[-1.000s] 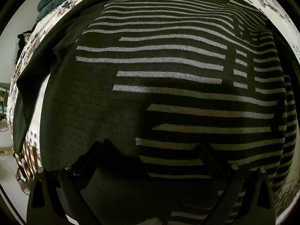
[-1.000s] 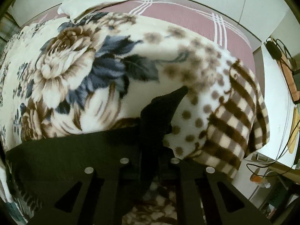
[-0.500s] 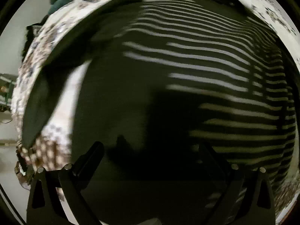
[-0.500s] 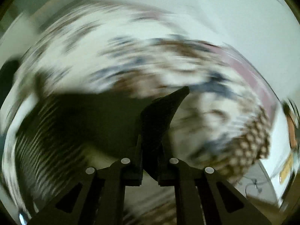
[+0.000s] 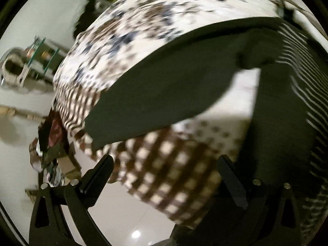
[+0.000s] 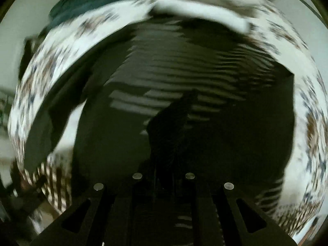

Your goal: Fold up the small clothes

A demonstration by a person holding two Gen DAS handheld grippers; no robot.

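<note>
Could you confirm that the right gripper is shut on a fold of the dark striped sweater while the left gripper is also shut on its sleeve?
Not quite: the left gripper is open and holds nothing, as the left wrist view shows; its fingers stand wide apart over the blanket, short of the sleeve. The right gripper is indeed shut on a fold of the dark striped sweater.

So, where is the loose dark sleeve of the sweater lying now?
In the left wrist view, the sleeve lies spread across the middle on the floral blanket, left of the striped sweater body, above the open left gripper.
</note>
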